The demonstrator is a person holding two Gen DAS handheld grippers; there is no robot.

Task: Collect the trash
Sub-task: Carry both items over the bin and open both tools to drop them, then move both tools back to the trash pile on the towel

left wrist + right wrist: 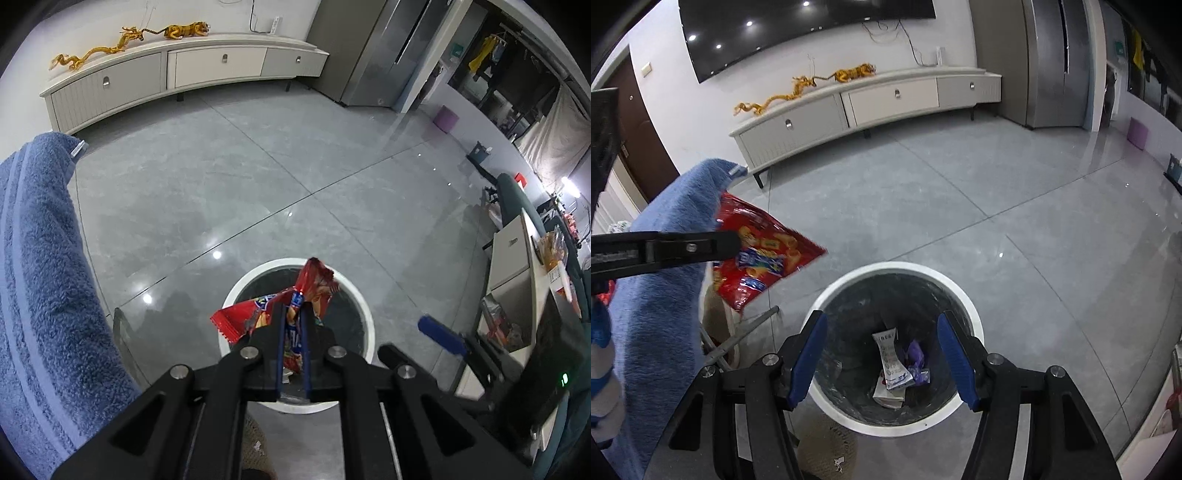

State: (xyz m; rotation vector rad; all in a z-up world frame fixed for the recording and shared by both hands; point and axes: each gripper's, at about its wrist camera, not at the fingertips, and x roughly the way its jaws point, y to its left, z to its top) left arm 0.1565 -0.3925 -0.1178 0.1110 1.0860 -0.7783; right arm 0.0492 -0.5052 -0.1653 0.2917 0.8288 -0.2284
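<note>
Left gripper [293, 314], pressed together and pinching a crumpled red snack wrapper [310, 288]; the wrapper sticks out past the fingertips and hangs above the open mouth of the white-rimmed trash bin [360, 301] directly below. Right gripper [882, 354], spread, nothing between its blue pads [955, 354]; it sits over the same trash bin [975, 314], whose dark-lined inside lies between and beneath the fingers. At the bottom of the bin, below the right gripper: a white packet [892, 360] and, just beside it, a purple scrap [916, 360].

In the right wrist view the left gripper [733, 243] enters from the left with the wrapper [764, 254] fanned out beyond it, up and left of the bin rim. A blue towel [40, 266] hangs close on the left of both grippers, nearer than the bin. A grey bar [746, 334] slants just left of the right gripper. Far ahead of both: grey tiled floor [258, 166], a low white cabinet [177, 70] bearing a golden dragon figure [96, 50] and a tiger figure [186, 30]. To the right of the left gripper, a table [511, 254] cluttered with packets.
</note>
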